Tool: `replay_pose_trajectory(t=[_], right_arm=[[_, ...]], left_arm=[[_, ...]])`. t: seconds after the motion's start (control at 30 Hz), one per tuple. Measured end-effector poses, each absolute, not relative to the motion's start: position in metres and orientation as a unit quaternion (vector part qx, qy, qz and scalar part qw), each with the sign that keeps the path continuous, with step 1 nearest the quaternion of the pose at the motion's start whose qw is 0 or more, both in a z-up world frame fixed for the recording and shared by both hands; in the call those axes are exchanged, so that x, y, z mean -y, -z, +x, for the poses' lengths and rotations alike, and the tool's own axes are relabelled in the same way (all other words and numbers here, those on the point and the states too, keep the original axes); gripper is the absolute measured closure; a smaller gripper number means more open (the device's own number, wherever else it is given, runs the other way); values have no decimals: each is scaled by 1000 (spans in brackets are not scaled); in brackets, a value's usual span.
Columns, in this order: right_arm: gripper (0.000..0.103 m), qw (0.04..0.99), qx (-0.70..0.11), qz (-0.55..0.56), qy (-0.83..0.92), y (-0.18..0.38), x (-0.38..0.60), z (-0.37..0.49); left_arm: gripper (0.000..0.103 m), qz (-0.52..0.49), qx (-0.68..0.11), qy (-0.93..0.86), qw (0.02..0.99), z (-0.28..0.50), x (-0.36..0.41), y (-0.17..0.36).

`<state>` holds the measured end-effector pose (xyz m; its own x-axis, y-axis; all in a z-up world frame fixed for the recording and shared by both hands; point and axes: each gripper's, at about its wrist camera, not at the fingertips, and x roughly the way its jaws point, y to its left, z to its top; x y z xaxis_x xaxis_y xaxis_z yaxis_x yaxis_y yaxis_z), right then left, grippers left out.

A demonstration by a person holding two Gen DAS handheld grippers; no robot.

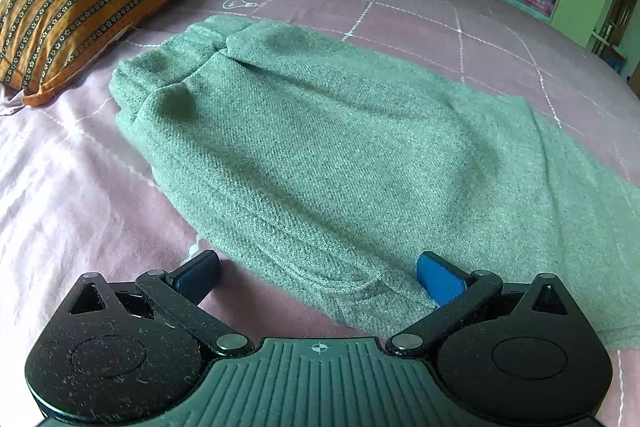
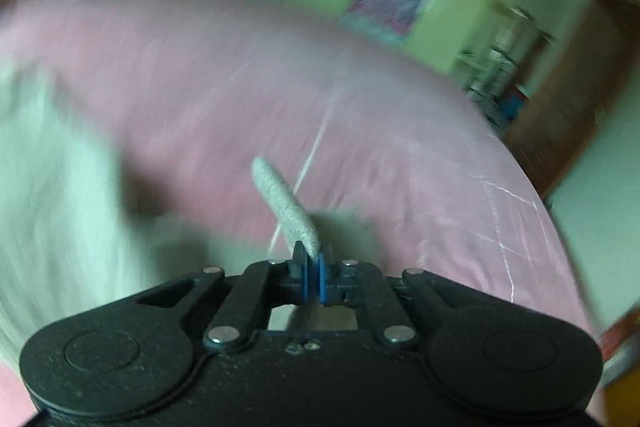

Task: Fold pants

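Grey knitted woollen pants [image 1: 320, 147] lie flat on pink checked bed sheet [image 1: 80, 187], waistband toward 11 o'clock near orange striped pillow [image 1: 80, 7]. Left gripper [image 1: 318, 277] wide open, holding nothing, straddling near hem. Right gripper [image 2: 313, 269] clamped on pants fold [image 2: 284, 207]; right wrist view motion-blurred.

Right gripper [image 2: 313, 273] jaws pinch seemingly pants [image 2: 284, 205] fabric.

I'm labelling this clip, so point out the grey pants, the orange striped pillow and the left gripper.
grey pants [image 1: 320, 147], left wrist view, middle of the spread fabric.
orange striped pillow [image 1: 80, 11], left wrist view, centre of its top face.
left gripper [image 1: 318, 275], left wrist view, midway between its open blue-padded fingertips.
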<state>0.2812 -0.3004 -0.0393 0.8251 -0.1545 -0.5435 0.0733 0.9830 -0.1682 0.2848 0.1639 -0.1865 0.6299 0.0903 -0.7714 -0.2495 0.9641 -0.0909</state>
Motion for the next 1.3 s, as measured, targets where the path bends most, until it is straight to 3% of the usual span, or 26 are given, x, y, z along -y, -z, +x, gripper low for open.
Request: replay_pose_trajectory(t=[0.13, 0.23, 0.33, 0.5, 0.63, 0.7, 0.9, 1.03, 1.13, 1.17, 1.3], right_arm=[[103, 962, -224, 119, 101, 5, 366, 218], [103, 936, -222, 243, 127, 47, 414, 169], [98, 883, -283, 341, 157, 114, 449, 152], [89, 858, -250, 423, 150, 140, 472, 131], [92, 843, -268, 437, 160, 144, 481, 149], [103, 850, -276, 418, 162, 138, 477, 165], [103, 886, -208, 394, 125, 81, 462, 125], [103, 855, -270, 415, 154, 123, 476, 136], [99, 840, -271, 447, 146, 136, 484, 131], [91, 841, -263, 447, 154, 132, 484, 127], [89, 824, -242, 487, 160, 134, 485, 109]], left_arm=[[0, -96, -420, -89, 898, 285, -165, 186], [0, -95, -419, -85, 899, 285, -166, 188], [0, -94, -424, -85, 897, 287, -165, 187], [0, -95, -426, -79, 896, 287, -166, 187], [0, -94, -424, -83, 897, 288, -165, 188], [0, -94, -425, -81, 897, 287, -165, 188], [0, -95, -428, -72, 896, 287, -167, 187], [0, -94, -430, -69, 895, 288, -169, 187], [0, -97, -432, -64, 895, 286, -170, 186], [0, -97, -431, -62, 895, 285, -171, 186], [0, -93, -426, -69, 897, 284, -166, 188]])
